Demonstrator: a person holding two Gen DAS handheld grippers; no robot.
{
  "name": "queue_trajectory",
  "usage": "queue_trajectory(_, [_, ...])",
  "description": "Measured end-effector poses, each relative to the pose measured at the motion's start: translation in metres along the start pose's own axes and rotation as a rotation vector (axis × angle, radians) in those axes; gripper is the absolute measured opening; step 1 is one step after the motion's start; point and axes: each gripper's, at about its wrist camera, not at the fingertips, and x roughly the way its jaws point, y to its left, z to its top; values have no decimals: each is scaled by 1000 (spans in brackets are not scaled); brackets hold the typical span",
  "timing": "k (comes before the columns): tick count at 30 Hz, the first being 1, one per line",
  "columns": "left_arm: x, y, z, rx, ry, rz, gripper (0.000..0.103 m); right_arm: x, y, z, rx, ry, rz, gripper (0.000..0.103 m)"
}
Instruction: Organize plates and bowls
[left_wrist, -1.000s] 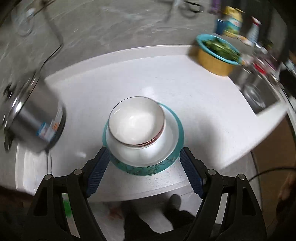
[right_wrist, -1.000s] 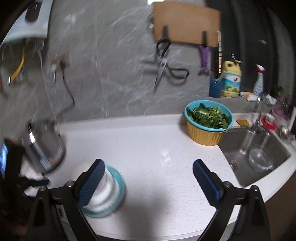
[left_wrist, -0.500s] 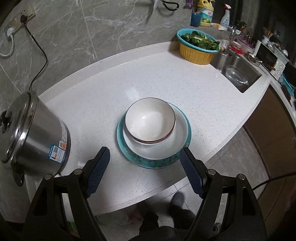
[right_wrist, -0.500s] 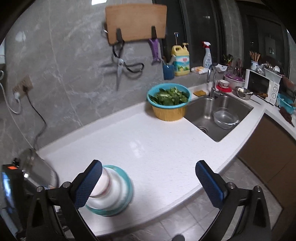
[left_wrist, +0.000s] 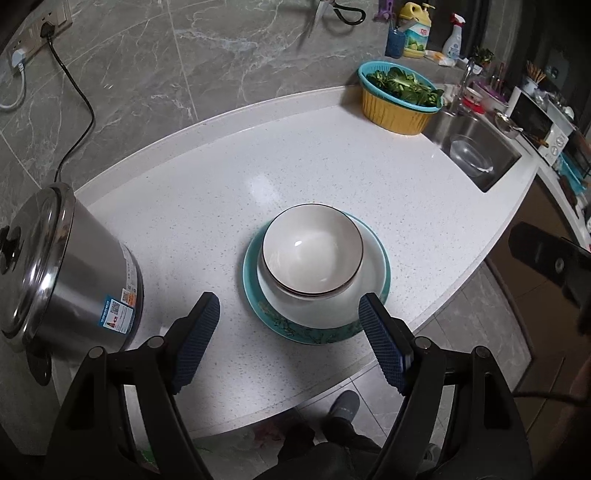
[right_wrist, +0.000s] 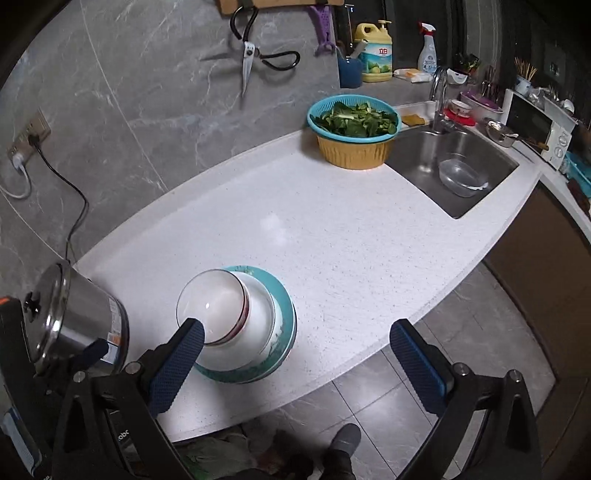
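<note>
The left gripper is spread wide and empty, above the near rim of a teal plate holding a white plate and stacked white bowls. The right gripper, also wide open and empty, hovers at the white countertop edge, the stack by its left finger; a steel pot stands left of the stack

Both wrist views look down, sharing the stacked bowls and counter
</note>
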Motion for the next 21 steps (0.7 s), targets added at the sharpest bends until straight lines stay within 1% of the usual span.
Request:
queue_trajectory(3, [2, 3, 0, -12, -3, 8, 77, 0, 14, -6, -47, -7, -35, 103])
queue_trajectory(6, [5, 8, -2, -23, 5, 13, 77, 1, 22, -9, -68, -6, -25, 103])
queue_trajectory(13, [2, 14, -5, -26, -2, 32, 77, -8, 34, -12, -95, -61, -23, 103])
queue_trajectory(17, [-6, 11, -4, -33, -20, 48, 77, -6, 37, -9, -88, -52, -8, 103])
queue_trajectory(19, [-7, 12, -3, -37, -23, 46, 77, -5, 39, -8, -92, -45, -20, 103])
queue_trajectory(21, [-8, 13, -4, -44, -24, 49, 77, -2, 40, -7, -90, -34, 3, 103])
